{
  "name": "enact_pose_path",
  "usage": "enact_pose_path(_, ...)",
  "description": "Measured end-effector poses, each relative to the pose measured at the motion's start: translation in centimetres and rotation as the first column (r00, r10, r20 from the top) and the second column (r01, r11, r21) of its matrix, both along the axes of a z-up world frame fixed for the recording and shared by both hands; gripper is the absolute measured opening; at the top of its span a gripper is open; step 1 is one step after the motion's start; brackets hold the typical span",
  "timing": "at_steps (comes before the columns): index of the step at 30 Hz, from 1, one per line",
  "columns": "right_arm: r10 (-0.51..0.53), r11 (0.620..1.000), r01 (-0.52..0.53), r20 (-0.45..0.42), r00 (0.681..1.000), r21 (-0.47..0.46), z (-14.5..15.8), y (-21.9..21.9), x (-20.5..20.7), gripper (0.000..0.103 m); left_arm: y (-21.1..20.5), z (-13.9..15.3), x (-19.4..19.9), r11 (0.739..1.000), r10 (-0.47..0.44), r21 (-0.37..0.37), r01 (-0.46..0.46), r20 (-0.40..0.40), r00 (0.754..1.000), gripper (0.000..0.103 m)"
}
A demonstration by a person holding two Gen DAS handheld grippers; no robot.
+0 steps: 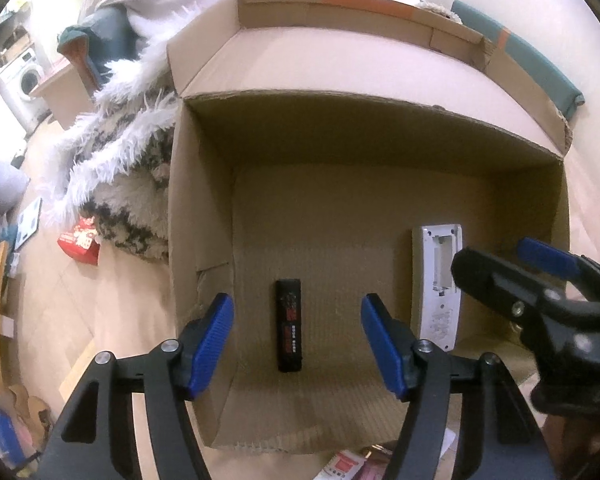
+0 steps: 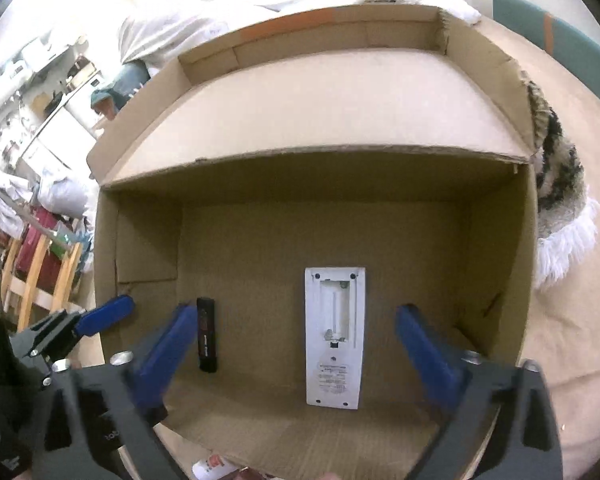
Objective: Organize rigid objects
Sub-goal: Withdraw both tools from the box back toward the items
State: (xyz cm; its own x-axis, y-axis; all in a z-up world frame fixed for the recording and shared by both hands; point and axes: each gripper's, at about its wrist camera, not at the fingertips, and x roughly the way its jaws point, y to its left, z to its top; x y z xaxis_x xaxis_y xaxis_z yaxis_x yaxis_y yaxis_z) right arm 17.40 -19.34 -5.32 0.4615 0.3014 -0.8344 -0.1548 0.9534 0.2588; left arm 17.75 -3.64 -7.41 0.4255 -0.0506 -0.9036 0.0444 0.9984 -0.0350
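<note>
- Brown cardboard box (image 1: 204, 208) is sitting open on the floor, and both grippers are hanging over it, pointing down into it.
- Two things are lying flat on the box bottom: one black stick (image 1: 289, 325) with red marks, and one white remote (image 1: 439, 280) lying face down with its battery slot showing and no cover on it. They are lying apart, side by side.
- Left gripper (image 1: 297, 346) is showing its two blue fingers (image 1: 210, 344) spread wide, with nothing pinched. The black stick is lying below the gap, not touching the pads.
- Right gripper (image 2: 296, 360) is holding its two blue fingers (image 2: 428, 356) spread very wide too, with nothing pinched. The white remote (image 2: 334, 336) is lying below the gap.
- Only the left view is showing a fluffy white and dark rug (image 1: 124, 160), a red packet (image 1: 80, 242) on the floor, and a washing machine (image 1: 26, 76) far off.
- Only the right view is showing wooden chair legs (image 2: 40, 280) and the whole remote from end to end.
- Each view is catching the other gripper at its edge: the right gripper (image 1: 540, 280) in the left view, the left gripper (image 2: 100, 316) in the right view.
- Right view is also showing the black stick (image 2: 207, 336) partly behind one blue finger.
</note>
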Motion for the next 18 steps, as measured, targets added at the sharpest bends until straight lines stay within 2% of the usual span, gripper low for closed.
enact_pose_path(2,0.003,1.0,-0.003,0.006,1.0,0.004,0.2,-0.1,0.0,0.103,0.3,0.5,0.0,1.0,-0.001,-0.019,0.001,-0.017,1.0,0.063)
enact_pose_path(9,-0.027,1.0,0.027,0.028,0.999,0.003,1.3,-0.8,-0.8,0.103,1.5,2.7,-1.0,0.998,0.023,-0.051,-0.021,0.027,0.999,0.063)
enact_pose_path(14,-0.044,0.999,0.042,0.048,0.998,0.029,2.5,-1.6,-1.9,0.103,2.9,4.2,-2.8,0.997,0.058,-0.058,-0.054,0.077,0.995,0.063)
enact_pose_path(18,-0.044,0.998,0.04,0.086,0.995,0.045,4.2,-2.6,-4.0,0.103,4.1,4.6,-4.7,0.996,0.071,-0.062,-0.066,0.082,0.994,0.064)
